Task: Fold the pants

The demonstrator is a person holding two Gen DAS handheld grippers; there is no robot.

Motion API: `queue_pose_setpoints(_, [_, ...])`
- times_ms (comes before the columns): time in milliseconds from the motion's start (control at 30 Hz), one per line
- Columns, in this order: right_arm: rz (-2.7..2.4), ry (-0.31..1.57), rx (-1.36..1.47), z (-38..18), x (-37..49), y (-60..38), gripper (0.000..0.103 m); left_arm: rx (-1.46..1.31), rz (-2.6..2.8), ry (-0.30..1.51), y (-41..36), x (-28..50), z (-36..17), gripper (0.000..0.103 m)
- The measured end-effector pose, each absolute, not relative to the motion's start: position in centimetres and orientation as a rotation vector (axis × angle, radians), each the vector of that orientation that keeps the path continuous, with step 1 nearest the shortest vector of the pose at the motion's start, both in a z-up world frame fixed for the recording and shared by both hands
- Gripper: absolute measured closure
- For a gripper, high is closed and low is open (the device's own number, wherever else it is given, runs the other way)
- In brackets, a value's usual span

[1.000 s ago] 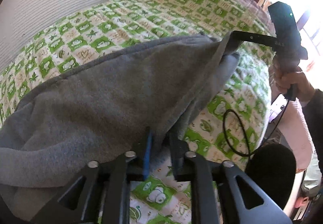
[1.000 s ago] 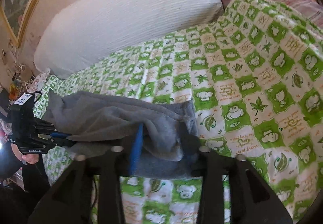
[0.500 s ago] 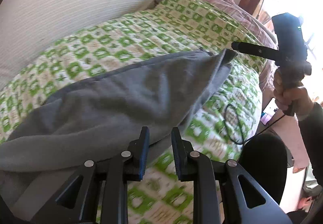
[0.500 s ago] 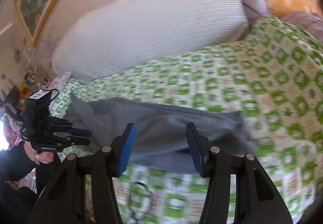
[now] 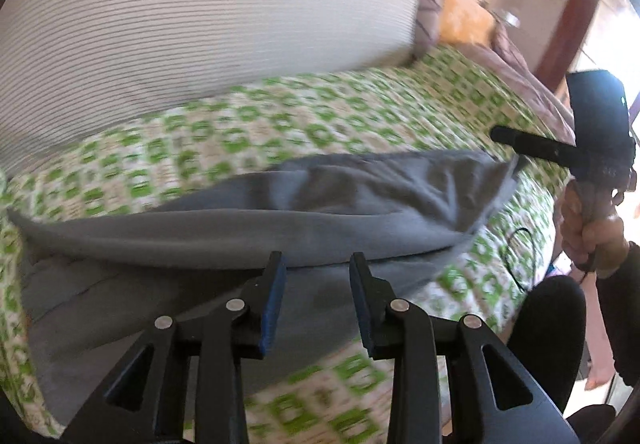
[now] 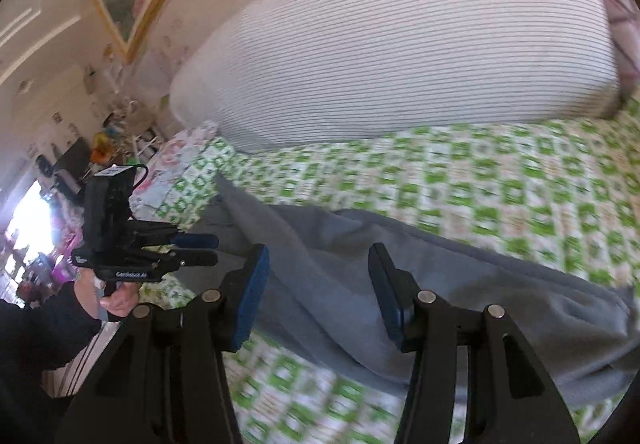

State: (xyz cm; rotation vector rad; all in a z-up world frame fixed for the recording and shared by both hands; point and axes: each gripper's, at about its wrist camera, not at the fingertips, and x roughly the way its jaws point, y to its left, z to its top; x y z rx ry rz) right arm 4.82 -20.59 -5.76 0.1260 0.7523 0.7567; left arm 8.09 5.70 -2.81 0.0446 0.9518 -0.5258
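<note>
The grey pants point(image 5: 320, 212) lie folded lengthwise on the green-patterned bedspread point(image 5: 240, 132), seen also in the right wrist view as grey pants point(image 6: 360, 264). My left gripper point(image 5: 316, 296) hovers above their near edge; its jaws are opening and nothing is between its blue pads. My right gripper point(image 6: 320, 276) hangs above the other end of the pants, open and empty. Each gripper shows in the other's view, held in a hand: the right gripper point(image 5: 500, 134) just off the far end of the pants, the left gripper point(image 6: 212, 249) beside the bed's edge.
A large white striped bolster point(image 6: 400, 56) lies along the back of the bed. An orange cushion point(image 5: 464, 24) and purple bedding sit at the far end. A black cable loop point(image 5: 520, 256) hangs by the bed edge near the person's dark-clad knee point(image 5: 548, 332).
Both grippers held the pants' edge a second ago. They have let go and drawn back and upward, and the pants now rest flat on the bed.
</note>
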Motion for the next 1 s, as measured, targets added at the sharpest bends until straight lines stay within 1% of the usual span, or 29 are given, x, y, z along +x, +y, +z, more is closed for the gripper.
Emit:
queue_pose_setpoints(267, [0.865, 0.803, 0.042, -6.6, 5.5, -11.5, 0.05, 0.035, -0.379, 0.925, 14.6, 9.0, -2.3, 0.063])
queue_pose_setpoints(400, [0.879, 0.83, 0.006, -7.7, 5.9, -8.2, 0.05, 0.002, -0.307, 0.927, 18.9, 9.8, -2.5, 0.055])
queue_pose_setpoints(567, [0.86, 0.846, -0.078, -9.0, 6.2, -4.4, 0.049, -0.092, -0.236, 0.963, 23.5, 11.7, -3.5, 0.05])
queue_pose_setpoints(700, [0.851, 0.867, -0.166, -10.0, 6.5, -1.6, 0.049, -0.116, -0.184, 0.982, 25.5, 13.5, -4.1, 0.05])
queue_pose_setpoints(733, [0.849, 0.871, -0.192, -10.2, 6.6, -0.8, 0.049, -0.092, -0.18, 0.976, 25.8, 14.0, -4.0, 0.05])
queue_pose_setpoints(800, [0.849, 0.878, -0.238, -10.6, 6.7, 0.8, 0.049, -0.015, -0.218, 0.969, 25.8, 14.9, -3.5, 0.045])
queue_pose_setpoints(833, [0.848, 0.881, -0.268, -10.8, 6.9, 1.7, 0.049, 0.037, -0.243, 0.962, 25.8, 15.4, -3.2, 0.045])
queue_pose_setpoints(867, [0.851, 0.884, -0.3, -11.0, 7.0, 2.6, 0.049, 0.136, -0.274, 0.941, 25.5, 15.8, -2.8, 0.045])
queue_pose_setpoints(1000, [0.859, 0.894, -0.381, -11.5, 7.7, 5.4, 0.048, 0.479, -0.363, 0.891, 24.8, 16.9, -2.5, 0.037])
